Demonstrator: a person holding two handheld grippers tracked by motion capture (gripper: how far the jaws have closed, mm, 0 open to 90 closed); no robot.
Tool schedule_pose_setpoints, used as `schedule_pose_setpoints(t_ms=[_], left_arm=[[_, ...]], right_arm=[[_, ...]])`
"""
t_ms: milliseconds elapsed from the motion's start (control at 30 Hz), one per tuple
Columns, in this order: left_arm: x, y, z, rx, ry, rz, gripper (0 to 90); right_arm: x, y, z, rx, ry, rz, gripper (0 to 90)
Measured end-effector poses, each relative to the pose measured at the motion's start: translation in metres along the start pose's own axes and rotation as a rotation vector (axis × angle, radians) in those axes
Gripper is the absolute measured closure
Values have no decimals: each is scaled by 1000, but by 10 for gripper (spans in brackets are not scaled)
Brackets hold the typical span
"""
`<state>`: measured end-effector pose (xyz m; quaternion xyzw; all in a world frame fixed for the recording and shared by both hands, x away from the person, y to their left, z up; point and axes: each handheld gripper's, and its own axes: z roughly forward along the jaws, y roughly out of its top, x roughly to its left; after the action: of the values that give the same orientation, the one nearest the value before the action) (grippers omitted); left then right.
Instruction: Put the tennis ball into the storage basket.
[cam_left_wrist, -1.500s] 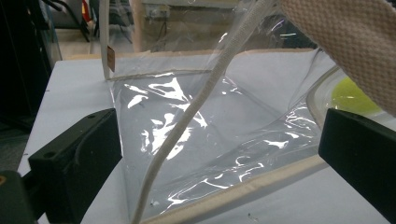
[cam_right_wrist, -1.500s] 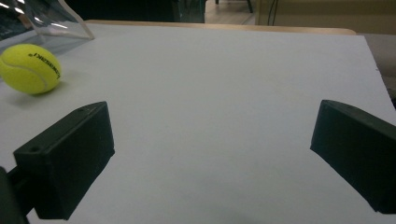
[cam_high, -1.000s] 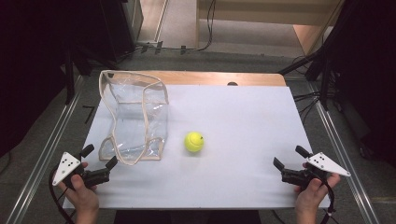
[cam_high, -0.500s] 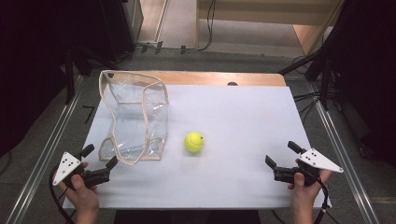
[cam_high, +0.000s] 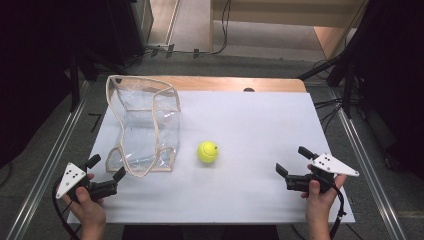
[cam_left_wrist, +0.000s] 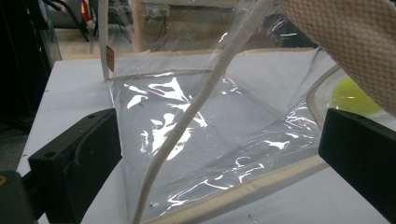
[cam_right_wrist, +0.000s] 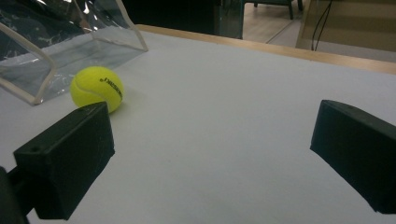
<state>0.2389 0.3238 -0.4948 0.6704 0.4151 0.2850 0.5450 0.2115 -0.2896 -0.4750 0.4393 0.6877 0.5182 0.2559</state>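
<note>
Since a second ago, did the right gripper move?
Yes. The right gripper has slid inward from the table's right edge toward the tennis ball, jaws open. The ball lies where it did.

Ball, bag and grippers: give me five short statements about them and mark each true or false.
1. The ball lies inside the bag. False: it sits on the table beside the bag.
2. The right gripper is open. True.
3. The left gripper is shut on the bag's edge. False: its jaws stand apart, near the bag.
4. The ball is yellow-green. True.
5. The bag is opaque black. False: it is clear with pale trim.
</note>
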Motion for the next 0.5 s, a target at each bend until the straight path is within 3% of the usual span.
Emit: schedule_pose_setpoints(t_ms=[200, 500], left_arm=[[0, 0, 0, -1, -2, -4, 0], [0, 0, 0, 2, -4, -1, 0]], right_arm=[[3, 4, 9, 17, 12, 1, 0], [13, 15, 28, 53, 40, -36, 0]])
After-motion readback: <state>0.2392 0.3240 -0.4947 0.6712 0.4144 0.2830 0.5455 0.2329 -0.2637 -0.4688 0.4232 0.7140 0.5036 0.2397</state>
